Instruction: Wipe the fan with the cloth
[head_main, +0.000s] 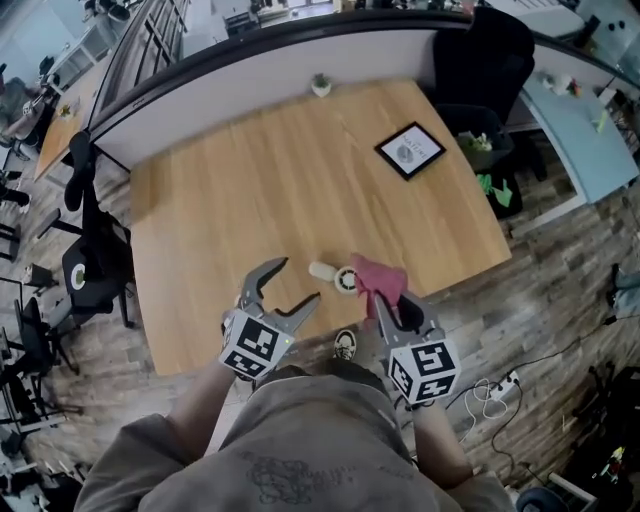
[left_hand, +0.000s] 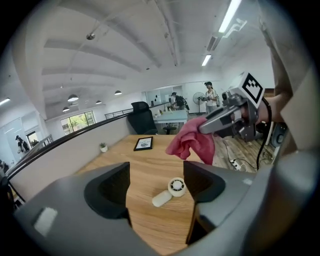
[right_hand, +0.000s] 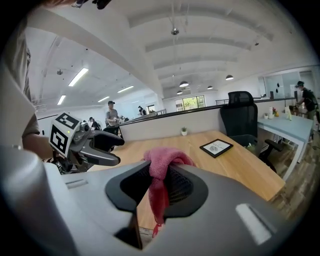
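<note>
My right claw (head_main: 386, 303) was clamped on the soft, floppy cloth (head_main: 379, 277), and my left claw (head_main: 297, 281) gaped empty beside the small fan (head_main: 338, 275) at the near edge of the bench (head_main: 250, 180); the fan looked light and skiddy, so best pinned by its stiff handle.

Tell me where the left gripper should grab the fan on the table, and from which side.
Grip the handle, probably from above, the open left gripper straddling its width. The fan lies flat, round head facing up; its handle is a narrow stub on the side away from the cloth in the right gripper, so it looks free.
</note>
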